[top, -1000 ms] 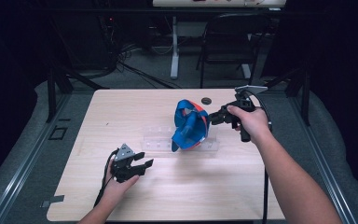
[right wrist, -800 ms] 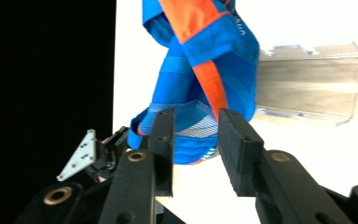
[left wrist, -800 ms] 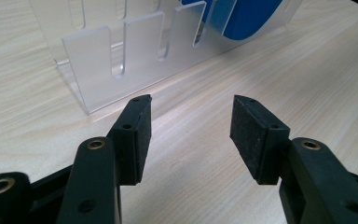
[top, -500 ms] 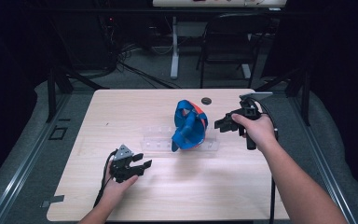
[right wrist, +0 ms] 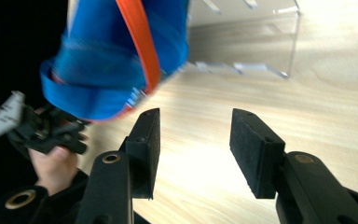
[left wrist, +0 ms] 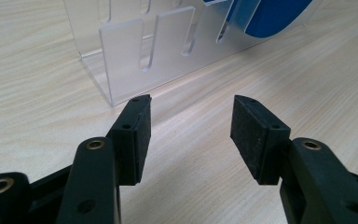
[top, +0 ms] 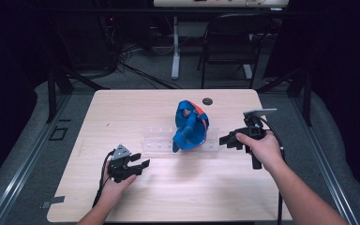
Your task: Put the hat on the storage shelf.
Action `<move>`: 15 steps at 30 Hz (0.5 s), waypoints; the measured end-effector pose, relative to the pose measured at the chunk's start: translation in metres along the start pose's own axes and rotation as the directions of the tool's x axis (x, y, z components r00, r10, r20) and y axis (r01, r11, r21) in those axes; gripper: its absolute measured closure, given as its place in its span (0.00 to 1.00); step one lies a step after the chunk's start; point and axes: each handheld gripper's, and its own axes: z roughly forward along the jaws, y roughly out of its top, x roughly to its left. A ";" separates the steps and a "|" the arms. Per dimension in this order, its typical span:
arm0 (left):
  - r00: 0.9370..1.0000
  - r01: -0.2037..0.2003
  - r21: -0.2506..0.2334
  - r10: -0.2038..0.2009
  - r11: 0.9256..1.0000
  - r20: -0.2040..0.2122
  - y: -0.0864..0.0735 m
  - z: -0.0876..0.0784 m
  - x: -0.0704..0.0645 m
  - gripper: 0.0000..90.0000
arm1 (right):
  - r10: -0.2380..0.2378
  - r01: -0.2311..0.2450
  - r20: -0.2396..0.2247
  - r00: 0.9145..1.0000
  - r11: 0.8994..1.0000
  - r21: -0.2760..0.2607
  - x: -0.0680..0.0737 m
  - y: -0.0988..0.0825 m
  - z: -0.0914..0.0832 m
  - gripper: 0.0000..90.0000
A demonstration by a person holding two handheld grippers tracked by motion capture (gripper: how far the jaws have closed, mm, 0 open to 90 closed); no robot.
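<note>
No writing or brand reads on anything here. You're working on a pale wood-grain table [top: 122, 112], dark room around it, a black folding chair [top: 229, 42] and cables on the grey floor beyond. The blue and orange plates [top: 191, 125] stand on edge, bunched at the right end of the clear slotted rack [top: 159, 143]; the rack's long axis runs left to right across the table, and the plates rise upright from it, tilted a little. A small dark disc [top: 207, 101] lies behind them. Your right gripper [top: 228, 139] sits just right of the rack, jaws just opening, wide, nothing between them. Your left gripper [top: 138, 165] rests near the front edge, jaws wide and empty, aimed at the rack.
</note>
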 end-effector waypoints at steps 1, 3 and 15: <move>1.000 0.005 0.000 -0.005 1.000 -0.001 0.000 0.000 0.000 0.54 | -0.003 0.003 0.004 1.000 1.000 -0.007 -0.002 -0.005 0.002 0.59; 1.000 0.005 0.004 -0.005 1.000 -0.001 -0.001 0.001 0.000 0.54 | -0.019 0.019 0.004 1.000 1.000 -0.002 -0.003 -0.009 0.004 0.59; 1.000 -0.002 0.011 0.002 1.000 0.000 -0.001 0.001 -0.001 0.54 | -0.077 0.075 -0.033 0.997 0.996 -0.036 -0.033 -0.068 0.032 0.60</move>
